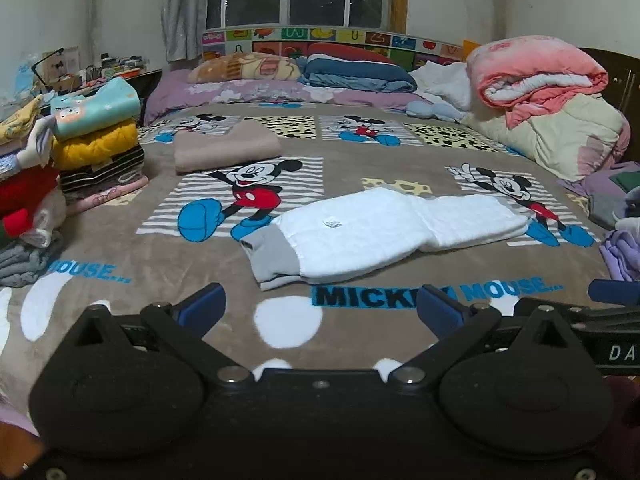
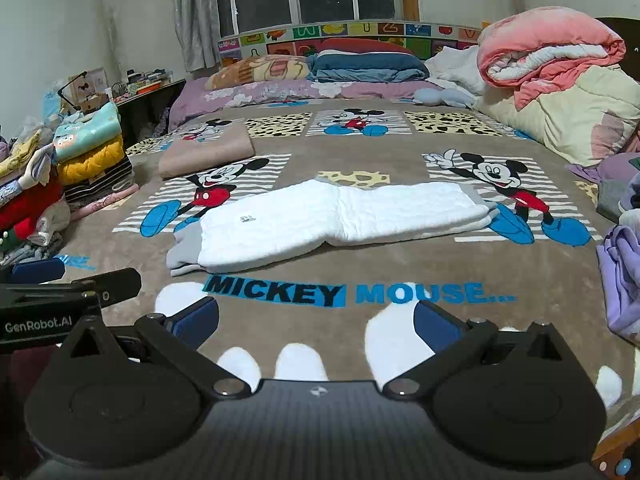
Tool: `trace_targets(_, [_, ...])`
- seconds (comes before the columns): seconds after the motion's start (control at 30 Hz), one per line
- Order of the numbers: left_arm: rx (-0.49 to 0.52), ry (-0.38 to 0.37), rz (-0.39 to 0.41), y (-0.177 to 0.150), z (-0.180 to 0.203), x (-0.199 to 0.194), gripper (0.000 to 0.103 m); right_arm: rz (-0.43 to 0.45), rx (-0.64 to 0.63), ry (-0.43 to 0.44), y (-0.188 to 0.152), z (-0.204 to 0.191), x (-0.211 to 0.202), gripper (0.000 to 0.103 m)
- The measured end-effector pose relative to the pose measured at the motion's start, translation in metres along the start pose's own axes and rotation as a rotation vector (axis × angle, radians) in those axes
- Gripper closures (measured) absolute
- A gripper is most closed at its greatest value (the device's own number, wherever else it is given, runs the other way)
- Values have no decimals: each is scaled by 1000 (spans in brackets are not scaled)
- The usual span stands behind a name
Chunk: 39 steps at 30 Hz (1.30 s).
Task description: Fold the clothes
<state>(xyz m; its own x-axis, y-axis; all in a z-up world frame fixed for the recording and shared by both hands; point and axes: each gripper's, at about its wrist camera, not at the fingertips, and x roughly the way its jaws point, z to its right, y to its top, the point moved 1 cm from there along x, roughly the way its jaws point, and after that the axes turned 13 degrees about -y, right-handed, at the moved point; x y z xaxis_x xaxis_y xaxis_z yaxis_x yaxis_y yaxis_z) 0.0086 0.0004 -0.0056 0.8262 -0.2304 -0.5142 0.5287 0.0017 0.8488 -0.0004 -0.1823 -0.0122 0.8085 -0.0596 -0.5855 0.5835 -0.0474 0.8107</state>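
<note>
A white quilted garment (image 1: 384, 228) with a grey cuffed end (image 1: 272, 256) lies folded lengthwise on the Mickey Mouse blanket (image 1: 160, 264), in the middle of the bed; it also shows in the right wrist view (image 2: 332, 220). My left gripper (image 1: 320, 308) is open and empty, held back from the garment near the bed's front edge. My right gripper (image 2: 316, 320) is open and empty too, beside the left one, short of the garment. A folded beige garment (image 1: 226, 146) lies farther back on the left.
A stack of folded clothes (image 1: 98, 140) stands at the left edge. Unfolded purple clothes (image 2: 624, 272) lie at the right edge. Rolled quilts (image 1: 548, 100) and pillows (image 1: 352, 72) fill the far end and right side of the bed.
</note>
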Motion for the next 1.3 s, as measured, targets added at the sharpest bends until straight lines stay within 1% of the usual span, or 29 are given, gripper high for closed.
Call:
trace_targets(0.37, [-14, -2, -12, -7, -15, 4, 0, 13, -10, -7, -5, -9, 2, 0])
trace_targets(0.43, [-28, 6, -18, -3, -10, 3, 0, 9, -13, -5, -3, -7, 1, 0])
trace_targets(0.63, [-48, 2, -23, -4, -14, 3, 0, 5, -24, -6, -4, -11, -2, 0])
trace_targets(1.3, [-58, -19, -18, -5, -17, 1, 0, -4, -42, -9, -1, -15, -2, 0])
